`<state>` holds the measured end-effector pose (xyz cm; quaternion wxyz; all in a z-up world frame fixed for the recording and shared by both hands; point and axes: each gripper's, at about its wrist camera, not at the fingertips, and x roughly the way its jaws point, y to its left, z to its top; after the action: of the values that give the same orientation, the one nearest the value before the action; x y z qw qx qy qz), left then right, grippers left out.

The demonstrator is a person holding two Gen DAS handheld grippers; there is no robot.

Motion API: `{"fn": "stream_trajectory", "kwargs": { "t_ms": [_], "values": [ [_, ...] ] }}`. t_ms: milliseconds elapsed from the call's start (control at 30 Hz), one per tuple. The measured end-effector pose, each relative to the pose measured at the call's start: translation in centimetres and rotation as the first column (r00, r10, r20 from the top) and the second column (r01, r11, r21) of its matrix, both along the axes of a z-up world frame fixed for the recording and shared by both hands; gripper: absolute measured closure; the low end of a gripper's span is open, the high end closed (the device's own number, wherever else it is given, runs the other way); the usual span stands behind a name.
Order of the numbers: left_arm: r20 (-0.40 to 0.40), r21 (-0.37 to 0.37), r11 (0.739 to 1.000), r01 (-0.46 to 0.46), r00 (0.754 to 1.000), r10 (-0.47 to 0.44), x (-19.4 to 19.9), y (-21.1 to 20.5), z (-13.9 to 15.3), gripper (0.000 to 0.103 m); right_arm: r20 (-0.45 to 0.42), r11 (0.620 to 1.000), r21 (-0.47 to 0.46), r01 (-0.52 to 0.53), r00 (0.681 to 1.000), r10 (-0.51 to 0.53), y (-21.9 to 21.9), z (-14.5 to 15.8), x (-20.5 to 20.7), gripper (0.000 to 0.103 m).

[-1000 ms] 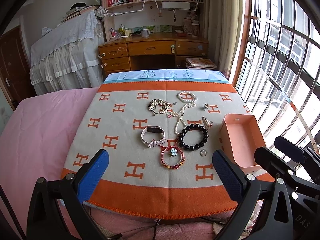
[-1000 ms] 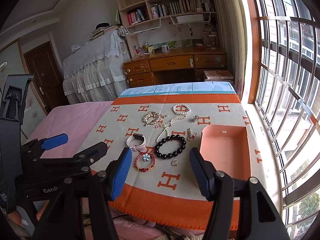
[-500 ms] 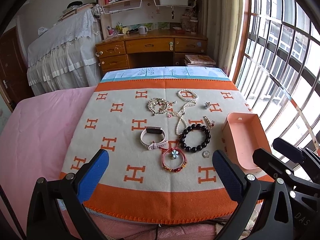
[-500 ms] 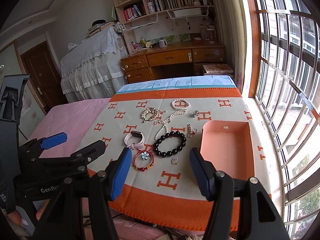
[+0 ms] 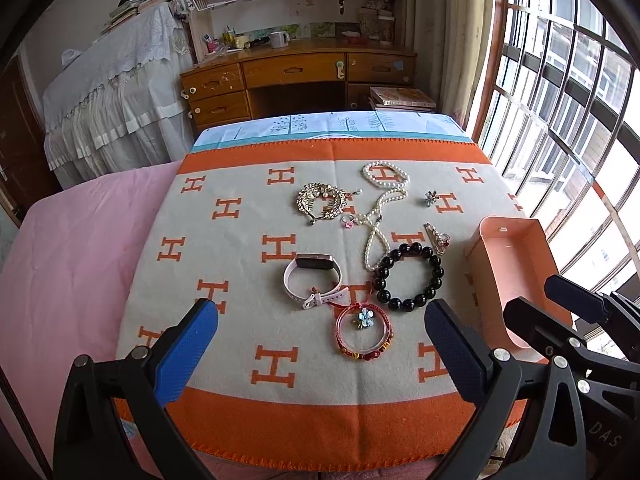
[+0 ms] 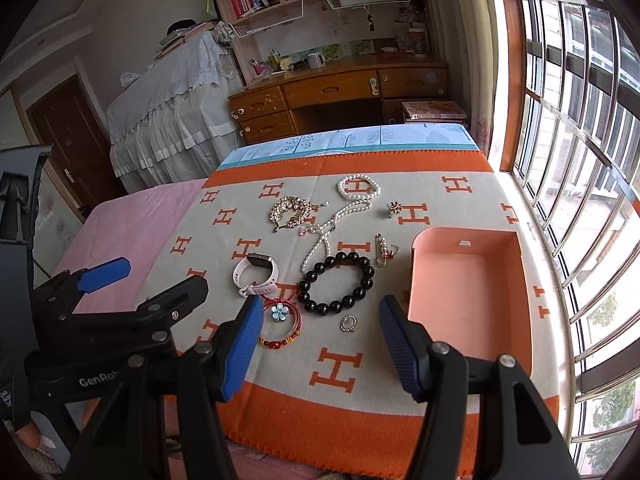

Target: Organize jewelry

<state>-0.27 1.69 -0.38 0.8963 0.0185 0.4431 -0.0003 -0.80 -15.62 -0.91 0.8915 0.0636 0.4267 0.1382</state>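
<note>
Jewelry lies on an orange and cream blanket (image 5: pixel 240 248): a black bead bracelet (image 5: pixel 408 276) (image 6: pixel 337 282), a red flower bracelet (image 5: pixel 363 333) (image 6: pixel 279 326), a pink watch (image 5: pixel 313 279) (image 6: pixel 257 274), a pearl necklace (image 5: pixel 380 208), a gold brooch (image 5: pixel 322 202) and a small ring (image 6: pixel 348 323). An empty pink box (image 6: pixel 470 296) (image 5: pixel 516 276) sits at the right. My left gripper (image 5: pixel 320 344) is open and empty above the near blanket edge. My right gripper (image 6: pixel 320 340) is open and empty, near the ring.
A pink sheet (image 5: pixel 68 272) covers the bed left of the blanket. A wooden desk (image 5: pixel 296 76) with shelves stands behind the bed. Barred windows (image 6: pixel 580 140) run along the right side. The left gripper's body (image 6: pixel 100 320) shows in the right wrist view.
Both grippers have moved forward and down toward the blanket, so the jewelry looks closer. Both stay open. No item has moved.
</note>
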Motion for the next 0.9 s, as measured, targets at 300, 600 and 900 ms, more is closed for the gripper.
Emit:
{"fn": "stream_trajectory", "kwargs": {
  "t_ms": [300, 600, 900],
  "values": [
    [-0.054, -0.049, 0.998, 0.05, 0.997, -0.052, 3.6, 1.3, -1.5, 0.001, -0.048, 0.999, -0.01, -0.051, 0.998, 0.051, 0.9, -0.9, 3.3, 0.042],
    [-0.075, -0.019, 0.999, 0.031, 0.997, -0.032, 11.1, 4.1, -0.3, 0.001, -0.111, 0.997, -0.057, -0.056, 0.993, 0.05, 0.2, 0.0, 11.3, 0.043],
    [-0.137, 0.032, 0.999, 0.014, 0.991, -0.009, 20.0, 5.9, -2.2, 0.001, -0.231, 0.996, -0.084, 0.018, 0.972, -0.037, -0.8, -3.1, 23.7, 0.055]
  ]
}}
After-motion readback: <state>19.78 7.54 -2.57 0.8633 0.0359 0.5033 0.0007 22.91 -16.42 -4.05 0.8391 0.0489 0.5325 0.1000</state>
